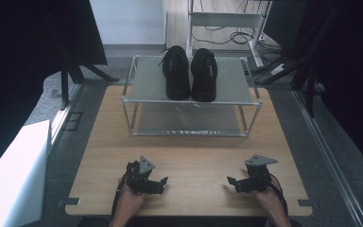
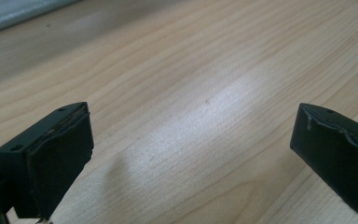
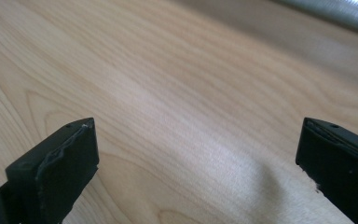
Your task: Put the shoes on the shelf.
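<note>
- Shoes: a pair of black shoes [image 1: 190,73] stands side by side on the top shelf of a metal rack [image 1: 137,90], toes toward the person, a little right of the shelf's middle.
- The left shoe's lace trails off toward the rack's far left corner.
- The rack stands at the far middle of the wooden bench [image 1: 194,151]; its lower shelf [image 1: 189,120] is bare metal mesh.
- The left gripper [image 1: 163,182] rests low at the near left of the bench, held by the person's left hand [image 1: 131,201], its tips turned toward the bench's middle.
- In the left gripper view its jaws stand wide apart, with bare wood grain between them and a strip of the rack at the top left edge.
- The right gripper [image 1: 231,182] sits at the near right of the bench in the right hand [image 1: 269,198], tips turned inward toward the other gripper.
- In the right gripper view its jaws are spread wide with only bench wood between them, and the rack's edge crosses the top right corner.
- Both grippers are well apart from the rack and the shoes, and well apart from each other.
</note>
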